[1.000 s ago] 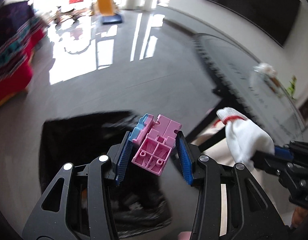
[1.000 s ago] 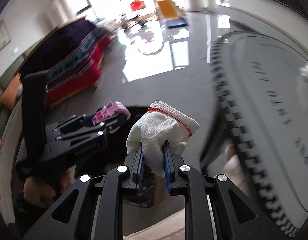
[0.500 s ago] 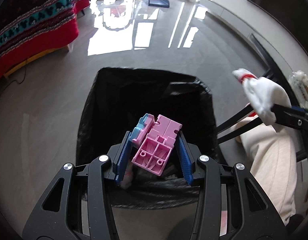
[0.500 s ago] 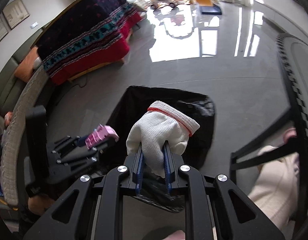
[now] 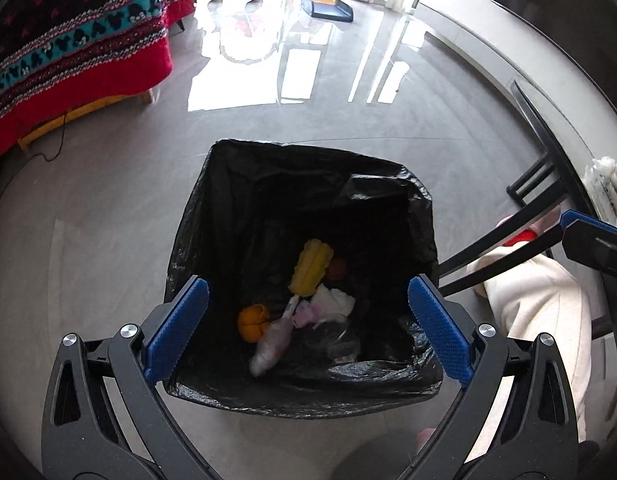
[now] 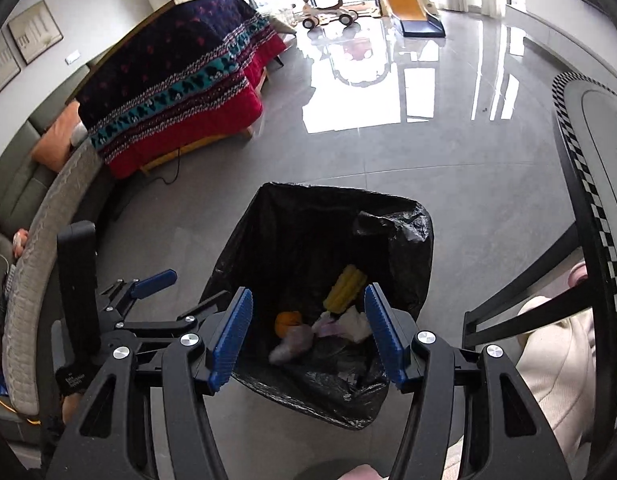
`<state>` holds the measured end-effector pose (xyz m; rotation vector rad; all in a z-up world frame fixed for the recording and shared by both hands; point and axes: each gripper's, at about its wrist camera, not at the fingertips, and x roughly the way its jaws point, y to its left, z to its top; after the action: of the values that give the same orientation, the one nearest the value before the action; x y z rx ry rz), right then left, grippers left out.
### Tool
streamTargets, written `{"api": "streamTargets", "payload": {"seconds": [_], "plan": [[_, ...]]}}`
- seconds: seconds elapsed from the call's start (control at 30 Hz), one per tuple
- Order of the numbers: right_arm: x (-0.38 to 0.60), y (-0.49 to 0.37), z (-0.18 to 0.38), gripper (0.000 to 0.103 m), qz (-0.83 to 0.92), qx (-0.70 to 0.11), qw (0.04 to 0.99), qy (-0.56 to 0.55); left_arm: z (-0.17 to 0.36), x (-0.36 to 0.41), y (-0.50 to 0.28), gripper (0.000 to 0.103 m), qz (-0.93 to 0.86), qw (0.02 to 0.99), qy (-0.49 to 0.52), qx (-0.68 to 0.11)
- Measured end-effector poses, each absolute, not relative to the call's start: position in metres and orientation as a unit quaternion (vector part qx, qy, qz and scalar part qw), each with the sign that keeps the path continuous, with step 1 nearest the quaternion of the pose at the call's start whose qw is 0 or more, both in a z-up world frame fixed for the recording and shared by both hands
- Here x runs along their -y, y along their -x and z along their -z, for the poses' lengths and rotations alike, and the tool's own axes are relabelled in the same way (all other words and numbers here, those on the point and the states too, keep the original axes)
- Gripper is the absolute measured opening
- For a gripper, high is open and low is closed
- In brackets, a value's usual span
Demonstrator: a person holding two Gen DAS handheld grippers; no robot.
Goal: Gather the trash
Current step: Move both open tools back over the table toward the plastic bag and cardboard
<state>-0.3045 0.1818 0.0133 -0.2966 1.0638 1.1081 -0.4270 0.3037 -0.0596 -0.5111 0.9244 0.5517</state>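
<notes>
Hovering over a black-lined trash bin (image 5: pixel 308 184) on the grey floor, the left gripper (image 5: pixel 308 320) and right gripper (image 6: pixel 306 336) both gape wide and empty. Inside lie a yellow corn cob (image 5: pixel 310 270), an orange (image 5: pixel 253 322) and crumpled tissue (image 5: pixel 333 302), probably light, soft pieces best pinched mid-body. Only the right wrist view shows the checker-edged table (image 6: pixel 588 184); the left's catches a white wad (image 5: pixel 606 176) on it.

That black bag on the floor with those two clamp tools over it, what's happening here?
A person is collecting trash with a handheld gripper in each hand. The left gripper and the right gripper both hover above the black trash bag, jaws wide open and empty. Inside the bag lie a yellow corn-shaped piece, a small orange item and some white and pinkish scraps.
</notes>
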Motion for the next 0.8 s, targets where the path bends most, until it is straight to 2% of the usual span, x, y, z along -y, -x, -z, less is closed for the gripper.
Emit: {"api": "streamTargets", "payload": {"seconds": [0.33,0.8], "plan": [[-0.151,0.281,-0.025,0.06,-0.488,-0.479,0.724,0.094,0.043,-0.28,0.39,0.097,-0.221,0.844,0.212,-0.44],[-0.055,0.2,-0.058,0.06,-0.414,-0.449,0.791,0.023,-0.016,-0.192,0.267,0.097,-0.094,0.894,0.113,-0.424]]}}
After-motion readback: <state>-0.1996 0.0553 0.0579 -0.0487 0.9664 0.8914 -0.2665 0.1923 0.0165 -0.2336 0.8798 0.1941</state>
